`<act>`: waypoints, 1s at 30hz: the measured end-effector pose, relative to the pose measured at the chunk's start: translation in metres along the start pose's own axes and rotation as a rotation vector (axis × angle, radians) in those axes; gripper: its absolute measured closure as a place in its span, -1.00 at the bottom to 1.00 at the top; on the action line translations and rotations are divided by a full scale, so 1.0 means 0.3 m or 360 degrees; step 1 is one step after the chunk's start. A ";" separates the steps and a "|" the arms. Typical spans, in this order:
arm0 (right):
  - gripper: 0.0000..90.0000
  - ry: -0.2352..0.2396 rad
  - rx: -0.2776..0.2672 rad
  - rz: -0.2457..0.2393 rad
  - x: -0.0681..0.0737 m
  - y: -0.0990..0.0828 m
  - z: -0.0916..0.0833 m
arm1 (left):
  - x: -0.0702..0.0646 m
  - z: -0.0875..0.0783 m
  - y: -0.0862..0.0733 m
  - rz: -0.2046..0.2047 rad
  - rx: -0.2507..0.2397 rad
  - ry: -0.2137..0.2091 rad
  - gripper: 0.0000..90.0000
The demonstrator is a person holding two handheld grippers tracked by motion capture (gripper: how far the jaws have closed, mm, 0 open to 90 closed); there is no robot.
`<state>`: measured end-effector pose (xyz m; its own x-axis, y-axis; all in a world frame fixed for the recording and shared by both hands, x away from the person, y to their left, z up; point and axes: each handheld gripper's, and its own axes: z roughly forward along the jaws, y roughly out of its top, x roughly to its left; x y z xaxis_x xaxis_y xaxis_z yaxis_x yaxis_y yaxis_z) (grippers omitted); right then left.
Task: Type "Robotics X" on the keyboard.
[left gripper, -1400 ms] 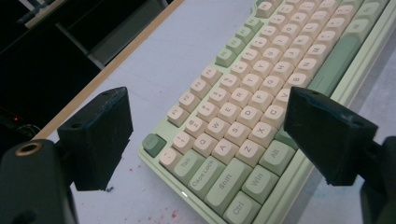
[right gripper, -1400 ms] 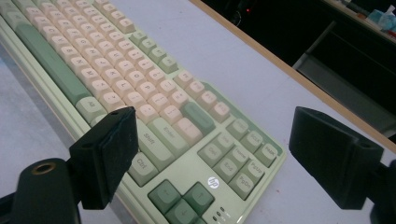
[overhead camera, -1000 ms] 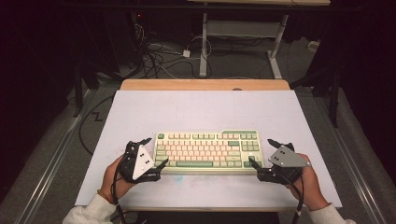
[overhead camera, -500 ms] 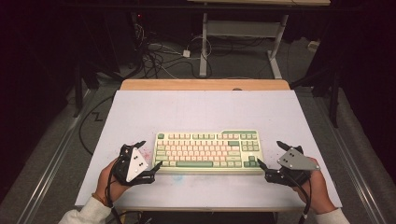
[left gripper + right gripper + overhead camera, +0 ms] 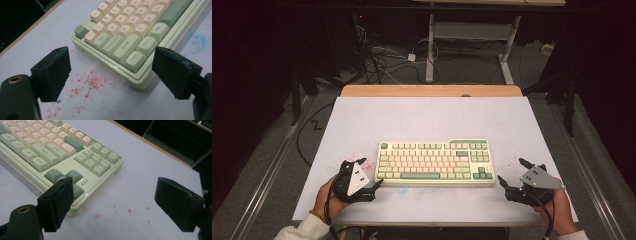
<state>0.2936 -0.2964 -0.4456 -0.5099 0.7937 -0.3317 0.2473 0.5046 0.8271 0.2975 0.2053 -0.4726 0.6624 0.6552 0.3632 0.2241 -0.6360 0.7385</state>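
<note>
A pale green and cream keyboard (image 5: 435, 162) lies flat in the middle of the white table (image 5: 432, 117). My left gripper (image 5: 372, 171) rests on the table by its front left corner, open and holding nothing. In the left gripper view the open jaws of the left gripper (image 5: 110, 67) frame the keyboard (image 5: 130, 32) corner around the Ctrl key without touching it. My right gripper (image 5: 510, 170) sits off the front right corner, also open and holding nothing. In the right gripper view the right gripper (image 5: 113, 192) frames the arrow-key corner of the keyboard (image 5: 62, 152), a short gap away.
Red specks (image 5: 87, 83) and a faint blue smudge (image 5: 198, 41) mark the table near the keyboard. A wooden strip (image 5: 432, 90) runs along the table's far edge. Cables (image 5: 382, 60) and a desk frame (image 5: 430, 45) lie on the floor beyond.
Both grippers have drawn back from the keyboard's front corners, outward and toward the near table edge. The right one moved farther. The keyboard has stayed put.
</note>
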 end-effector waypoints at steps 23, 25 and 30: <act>-0.64 0.0011 -0.0033 -0.0016 0.038 -0.017 -0.016 | -0.012 -0.005 -0.012 -0.0005 0.0001 -0.0035 -0.67; -0.65 0.0015 -0.0019 -0.0019 0.038 -0.022 -0.013 | -0.013 -0.005 -0.010 -0.0001 -0.0001 -0.0031 -0.67; -0.65 0.0014 -0.0036 -0.0018 0.034 -0.022 -0.020 | -0.016 -0.008 -0.007 0.0005 -0.0003 -0.0031 -0.67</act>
<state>0.2818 -0.2937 -0.4519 -0.5200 0.7848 -0.3372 0.2227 0.5057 0.8335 0.2920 0.2044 -0.4744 0.6770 0.6449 0.3546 0.2206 -0.6375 0.7382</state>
